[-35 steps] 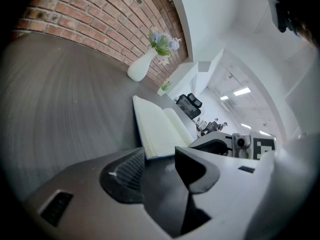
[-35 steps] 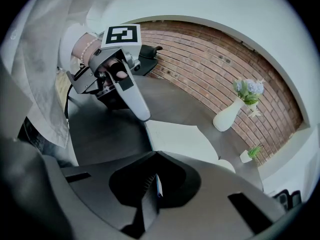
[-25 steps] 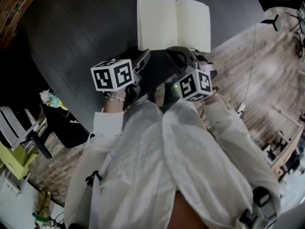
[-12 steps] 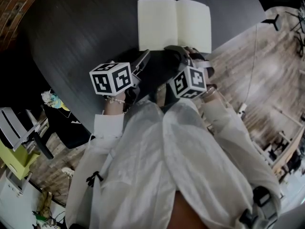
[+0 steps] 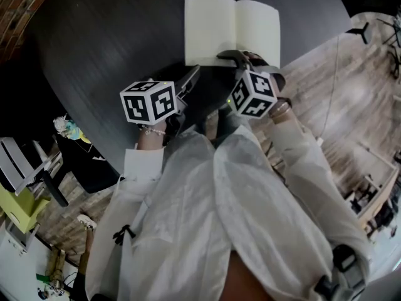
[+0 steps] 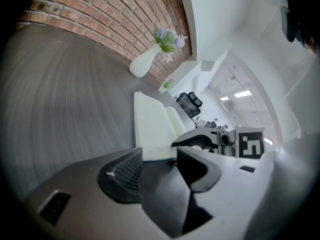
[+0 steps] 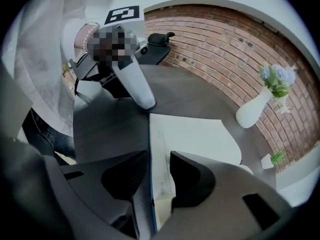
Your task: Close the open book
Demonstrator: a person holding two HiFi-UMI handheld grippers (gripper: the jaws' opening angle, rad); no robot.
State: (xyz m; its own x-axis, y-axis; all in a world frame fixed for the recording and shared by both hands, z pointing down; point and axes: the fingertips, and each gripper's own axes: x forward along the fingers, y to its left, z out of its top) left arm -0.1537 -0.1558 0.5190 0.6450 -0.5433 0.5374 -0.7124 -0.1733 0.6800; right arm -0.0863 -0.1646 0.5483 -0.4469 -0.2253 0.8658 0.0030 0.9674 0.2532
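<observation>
Flatly open, the rectangular cream-paged book (image 5: 210, 30) rests on dark grained table (image 5: 113, 42).

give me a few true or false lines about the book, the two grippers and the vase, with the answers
1. The book lies open on the dark table. True.
2. The right gripper is shut, clear of the book. False: its jaws have just been opening and stand apart, with the book's edge between them.
3. A white vase with flowers stands by the brick wall. True.
4. The left gripper pinches a page. False: its jaws are apart with nothing between them.
</observation>
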